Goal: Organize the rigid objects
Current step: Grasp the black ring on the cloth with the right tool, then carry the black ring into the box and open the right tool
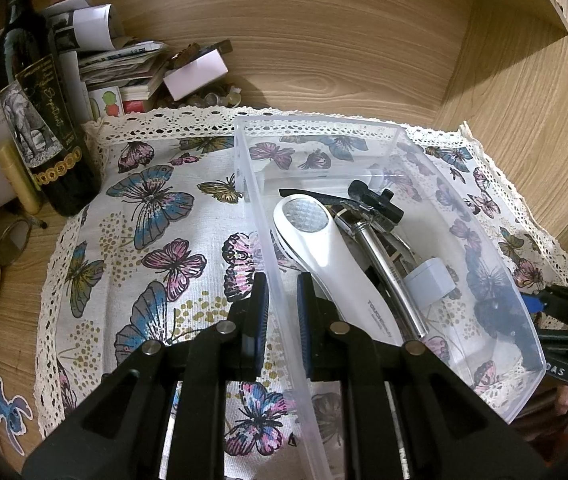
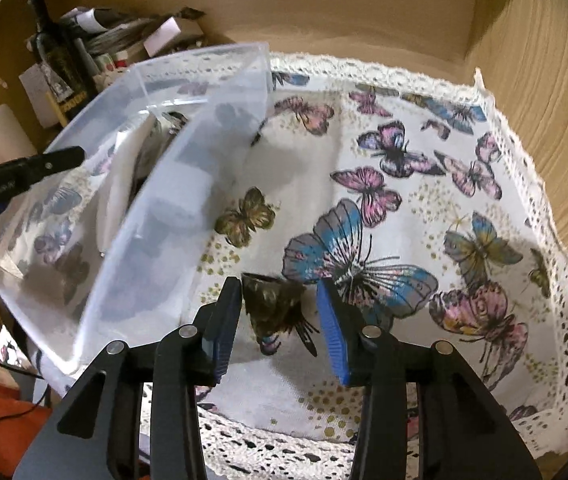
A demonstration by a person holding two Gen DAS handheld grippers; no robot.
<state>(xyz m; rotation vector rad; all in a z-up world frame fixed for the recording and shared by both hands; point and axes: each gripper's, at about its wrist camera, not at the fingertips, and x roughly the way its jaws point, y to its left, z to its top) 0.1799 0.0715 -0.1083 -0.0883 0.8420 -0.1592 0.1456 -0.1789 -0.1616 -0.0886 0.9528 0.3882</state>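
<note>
Grippers come first, nearest to where I stand: the left gripper (image 1: 282, 308) is pinched on the near side wall of the clear plastic bin (image 1: 364, 122), one finger outside and one inside, steadying it on the butterfly cloth (image 1: 156, 240). The right gripper (image 2: 280, 312) hangs over the cloth just beside the bin, its jaws parted a moderate way around a small dark mottled object (image 2: 274, 306) that lies on the fabric; the pads do not appear to press on it, so I would call it not yet gripped. Inside the bin already lie a white handheld device (image 1: 324, 240), a chrome tool (image 1: 388, 264), a black clip-like piece (image 1: 376, 200) and a small grey box (image 1: 430, 280), so most of the sorting looks done. The dark object seems the last loose piece on the cloth. Farther back, a wine bottle (image 1: 40, 120) and a stack of papers (image 1: 120, 64) sit against the wooden wall, untouched.
</note>
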